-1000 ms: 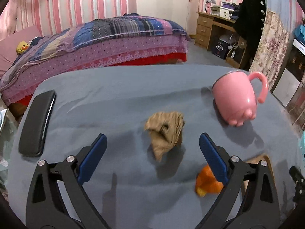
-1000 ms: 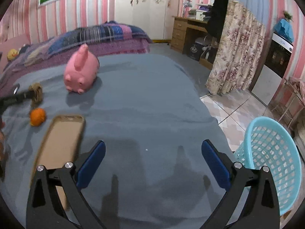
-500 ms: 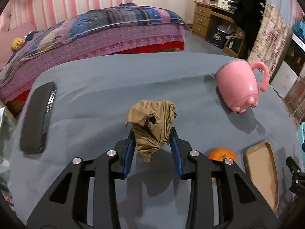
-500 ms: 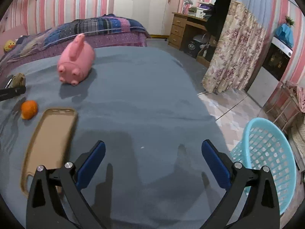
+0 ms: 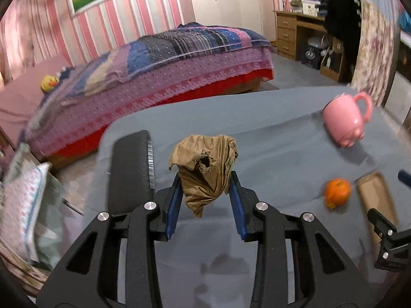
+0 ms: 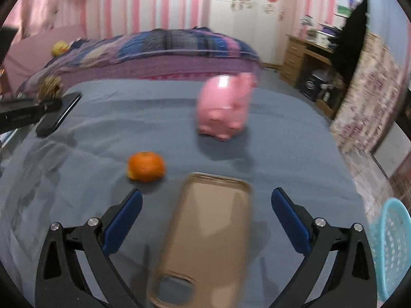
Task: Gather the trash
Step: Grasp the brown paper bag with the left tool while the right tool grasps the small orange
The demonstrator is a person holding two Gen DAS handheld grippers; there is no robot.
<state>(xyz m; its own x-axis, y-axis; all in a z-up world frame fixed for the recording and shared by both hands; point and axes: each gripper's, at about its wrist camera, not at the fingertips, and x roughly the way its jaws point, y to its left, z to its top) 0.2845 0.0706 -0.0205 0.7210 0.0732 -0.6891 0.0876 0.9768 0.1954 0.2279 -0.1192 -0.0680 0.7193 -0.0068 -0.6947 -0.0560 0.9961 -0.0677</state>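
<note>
My left gripper (image 5: 205,179) is shut on a crumpled brown paper wad (image 5: 205,164) and holds it lifted above the grey table (image 5: 269,141). In the right wrist view the same wad (image 6: 50,86) shows at the far left, at the tip of the left gripper. My right gripper (image 6: 205,202) stands open over a tan phone case (image 6: 208,236) that lies flat between its fingers, untouched. An orange peel piece (image 6: 146,166) lies just left of the case. A light blue mesh basket (image 6: 390,246) stands on the floor at the right.
A pink pig-shaped mug (image 5: 345,118) lies on its side at the back right of the table. A black remote-like bar (image 5: 131,172) lies along the left edge. Behind are a bed with a patterned cover (image 5: 167,59) and a wooden desk (image 5: 295,36).
My left gripper closed on the paper wad and lifted it off the table. My right gripper swung left, from bare cloth to over the phone case, still open.
</note>
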